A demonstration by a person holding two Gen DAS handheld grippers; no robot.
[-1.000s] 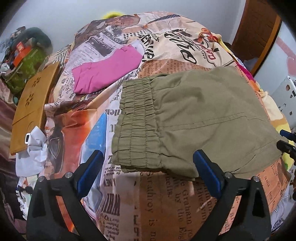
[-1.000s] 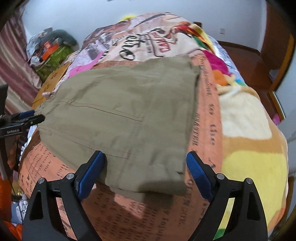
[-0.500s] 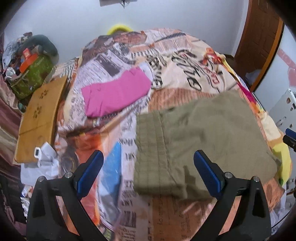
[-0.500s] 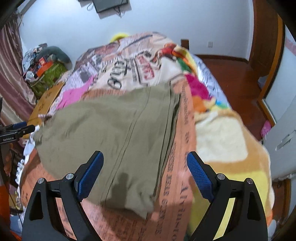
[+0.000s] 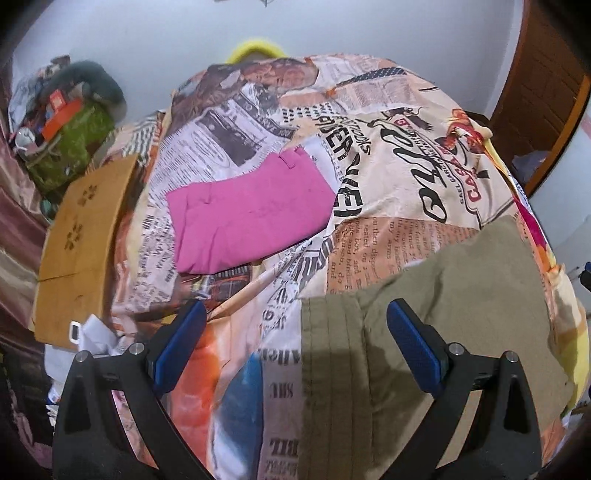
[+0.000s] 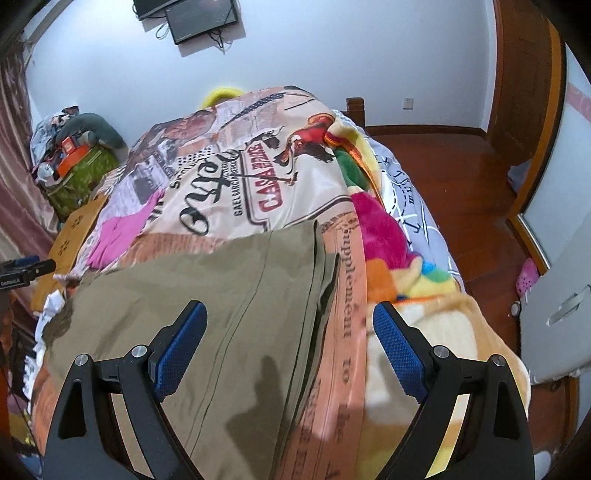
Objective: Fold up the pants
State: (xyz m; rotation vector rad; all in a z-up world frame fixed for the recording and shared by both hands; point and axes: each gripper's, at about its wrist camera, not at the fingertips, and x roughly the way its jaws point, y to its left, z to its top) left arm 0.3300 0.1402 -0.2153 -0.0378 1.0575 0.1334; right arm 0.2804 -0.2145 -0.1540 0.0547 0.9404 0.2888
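A home bedroom — a bed under a newspaper-print blanket point(image 6: 229, 177), dark wall-mounted screen point(image 6: 201, 16) at 11 o'clock, reddish wooden floor point(image 6: 476, 192) at 2 o'clock.

Left tongs point(image 5: 295, 343): jaws spread wide, blue pads point(image 5: 181, 343) facing each other, nothing between them. Right tongs point(image 6: 290, 347): same, jaws wide apart, empty. Left tongs' tip visible at far left of right view.
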